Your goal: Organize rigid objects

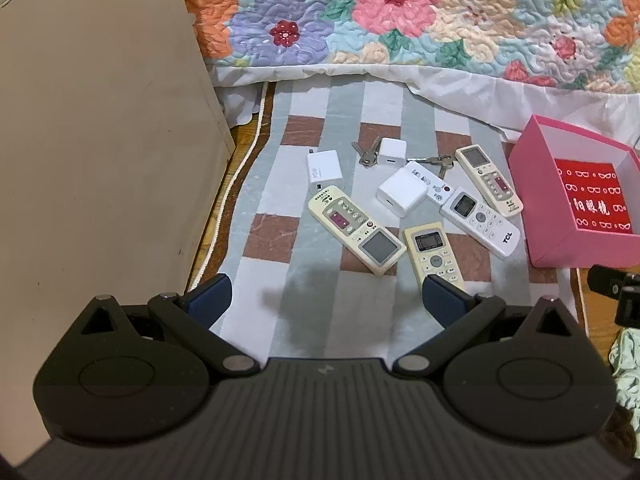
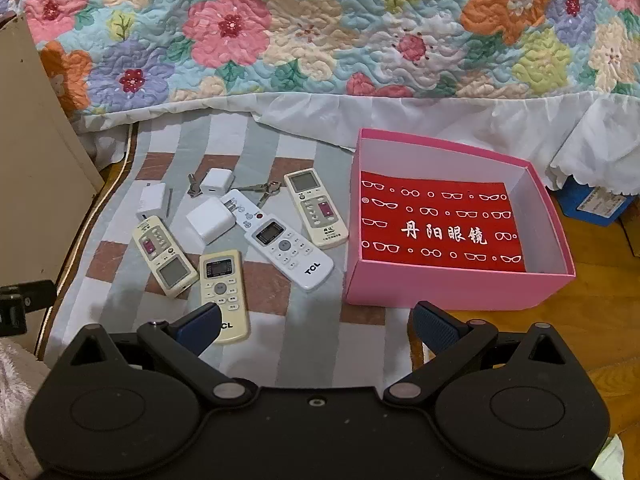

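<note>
- Jaws of both grippers stand wide apart and hold nothing; the left gripper (image 1: 326, 300) hovers over the mat (image 1: 304, 288), the right gripper (image 2: 316, 326) hovers between the remotes and the pink box (image 2: 452, 290).
- All the rigid things lie in one loose cluster on the mat, just left of the box, which is empty except for a red card (image 2: 440, 220).
- Four remotes: the yellow TCL remote (image 2: 224, 292) is nearest to the right gripper, then the white TCL remote (image 2: 288, 246), and two cream ones (image 2: 166, 254) (image 2: 316, 208).
- I judge the remotes are light, stiff and a little slippery; a hold across the narrow sides near the middle looks best.
- Three white chargers (image 2: 210, 220) (image 2: 215, 181) (image 2: 153, 200) are small and smooth; flat sides suit the pads.
- Two key bunches (image 2: 194, 187) (image 2: 266, 190) lie flat and thin, probably hard to pinch.
- One charger touches the white remote, and keys lie against it too, so these may shift together.
- A quilt (image 2: 320, 28) hangs behind and a cabinet (image 1: 92, 140) stands at left, both clear of the way.
</note>
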Demonstrator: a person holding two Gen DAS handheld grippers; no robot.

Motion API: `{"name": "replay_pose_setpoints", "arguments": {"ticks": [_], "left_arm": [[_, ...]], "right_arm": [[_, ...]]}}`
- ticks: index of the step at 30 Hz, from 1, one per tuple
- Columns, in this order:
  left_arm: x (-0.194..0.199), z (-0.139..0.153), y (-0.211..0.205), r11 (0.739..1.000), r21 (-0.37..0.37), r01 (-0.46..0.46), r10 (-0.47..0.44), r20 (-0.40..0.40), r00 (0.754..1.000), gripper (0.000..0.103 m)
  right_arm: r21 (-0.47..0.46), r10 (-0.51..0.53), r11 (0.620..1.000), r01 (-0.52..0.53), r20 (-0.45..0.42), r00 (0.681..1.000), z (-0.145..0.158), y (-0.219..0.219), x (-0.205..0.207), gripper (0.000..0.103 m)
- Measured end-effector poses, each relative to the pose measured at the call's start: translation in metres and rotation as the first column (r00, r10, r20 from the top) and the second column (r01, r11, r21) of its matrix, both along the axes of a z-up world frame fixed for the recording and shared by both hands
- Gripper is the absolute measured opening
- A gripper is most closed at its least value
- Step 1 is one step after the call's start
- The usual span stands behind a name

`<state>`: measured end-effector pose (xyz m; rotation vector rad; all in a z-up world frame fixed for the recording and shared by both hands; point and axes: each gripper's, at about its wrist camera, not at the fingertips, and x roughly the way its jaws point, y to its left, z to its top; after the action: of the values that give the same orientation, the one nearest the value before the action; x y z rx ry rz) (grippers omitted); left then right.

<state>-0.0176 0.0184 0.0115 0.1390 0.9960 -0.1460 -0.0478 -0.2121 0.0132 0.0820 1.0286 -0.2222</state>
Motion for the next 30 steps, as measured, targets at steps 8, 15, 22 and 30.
{"name": "replay_pose_setpoints", "arguments": {"ticks": [8, 15, 22, 30], "left_arm": [[-0.0027, -0.0008, -0.0075, 1.000, -0.002, 0.024, -0.024, -0.003, 1.000, 0.103], [-0.0033, -0.0011, -0.0091, 1.000, -0.014, 0.017, -0.018, -0.007, 1.000, 0.103], [-0.0033, 0.0006, -0.0052, 1.000, -0.019, 0.018, -0.018, -0.004, 1.000, 0.103], [-0.0046, 0.0013, -0.0063, 1.000, -0.018, 0.019, -0.019, -0.006, 1.000, 0.103]], "right_arm": [[-0.001, -0.004, 1.000, 0.004, -0.002, 1.000, 0.0001, -0.0012, -0.0005, 0.103], [-0.003, -0.004, 1.000, 0.004, -0.006, 1.000, 0.0000, -0.0007, -0.0001, 0.103], [-0.002, -0.005, 1.000, 0.005, -0.008, 1.000, -0.0002, -0.0015, -0.0001, 0.103], [-0.003, -0.003, 1.000, 0.003, -0.013, 1.000, -0.0020, -0.0004, 0.0008, 0.103]]}}
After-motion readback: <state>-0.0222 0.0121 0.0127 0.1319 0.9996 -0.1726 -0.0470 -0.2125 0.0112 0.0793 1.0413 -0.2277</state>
